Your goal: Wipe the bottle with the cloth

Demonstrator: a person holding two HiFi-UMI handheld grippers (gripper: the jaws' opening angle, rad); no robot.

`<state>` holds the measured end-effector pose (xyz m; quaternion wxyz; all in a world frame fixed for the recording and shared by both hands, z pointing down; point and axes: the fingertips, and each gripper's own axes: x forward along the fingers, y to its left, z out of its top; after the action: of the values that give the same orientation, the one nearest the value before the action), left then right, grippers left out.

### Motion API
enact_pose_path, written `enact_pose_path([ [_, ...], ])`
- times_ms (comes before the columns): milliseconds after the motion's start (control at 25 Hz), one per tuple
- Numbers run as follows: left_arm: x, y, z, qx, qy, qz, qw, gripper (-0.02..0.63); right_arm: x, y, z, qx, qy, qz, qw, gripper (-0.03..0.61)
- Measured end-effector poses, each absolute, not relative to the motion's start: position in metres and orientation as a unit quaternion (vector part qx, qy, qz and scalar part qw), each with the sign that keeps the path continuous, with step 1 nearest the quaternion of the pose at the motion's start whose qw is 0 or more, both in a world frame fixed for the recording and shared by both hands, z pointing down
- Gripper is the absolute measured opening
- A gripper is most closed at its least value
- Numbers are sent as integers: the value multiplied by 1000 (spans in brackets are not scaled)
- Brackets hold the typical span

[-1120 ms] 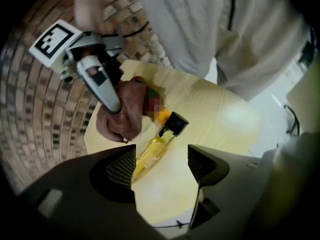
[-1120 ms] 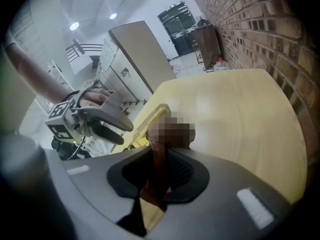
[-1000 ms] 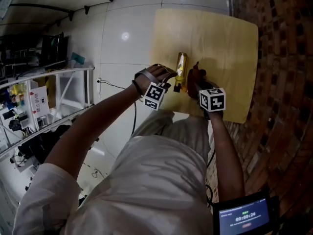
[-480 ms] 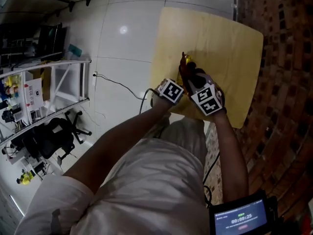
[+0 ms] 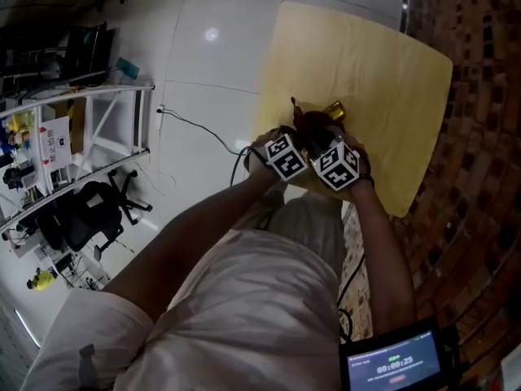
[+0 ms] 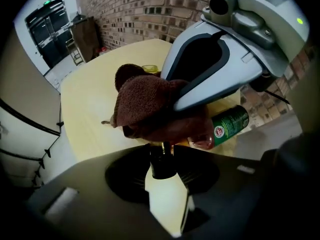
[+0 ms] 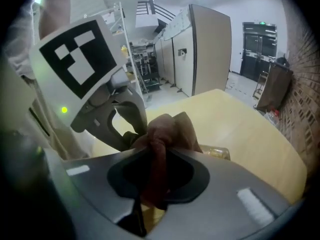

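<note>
An amber bottle (image 6: 227, 127) with a green label and a black cap (image 6: 161, 160) lies low over the light wooden table (image 5: 366, 47). A brown cloth (image 6: 147, 106) is draped over its upper body. My left gripper (image 6: 161, 170) is closing, the black cap sits between its jaws and they touch it. My right gripper (image 7: 152, 181) is shut on a fold of the brown cloth (image 7: 165, 134) and presses it on the bottle. In the head view the two grippers meet side by side over the bottle (image 5: 333, 110) near the table's front edge.
A brick wall (image 5: 480, 96) runs along the table's right side. A white tiled floor (image 5: 212, 63) with a cable lies to the left, with shelving (image 5: 73, 137) and a chair beyond. The table's far half (image 5: 383, 31) is bare wood.
My left gripper has swung in beside the right one and its jaws have come in around the bottle's cap. The bottle has turned from lying lengthwise to pointing right.
</note>
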<state>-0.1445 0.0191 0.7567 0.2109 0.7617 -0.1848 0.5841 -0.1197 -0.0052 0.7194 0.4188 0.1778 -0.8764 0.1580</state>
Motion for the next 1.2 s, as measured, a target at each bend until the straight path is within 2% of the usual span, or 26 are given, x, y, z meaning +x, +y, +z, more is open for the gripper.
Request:
enact_pose_path([
  [240,-144,13,758,760,-158,598,199,166,-84,-39,725,283,-851,169,408,67],
  [480,-148,15,761,752,-150,612,193,164,-8,-65,765,365,-771,252,457,66],
  [720,-149,25,761,753,-140,599,235,158,58,-76,741,485,-719,357,347,66],
  [800,-149,26,762,752,-140,591,254,156,42,-60,731,455,-739,388,311,66],
  [920,-152,26,763,749,-141,589,270,156,-20,-21,720,345,-798,404,284,66],
  [1080,-150,24,761,745,-145,594,266,156,-94,17,723,232,-843,360,324,66],
  [1200,-149,24,760,742,-144,601,258,156,-112,16,732,211,-847,336,354,66],
])
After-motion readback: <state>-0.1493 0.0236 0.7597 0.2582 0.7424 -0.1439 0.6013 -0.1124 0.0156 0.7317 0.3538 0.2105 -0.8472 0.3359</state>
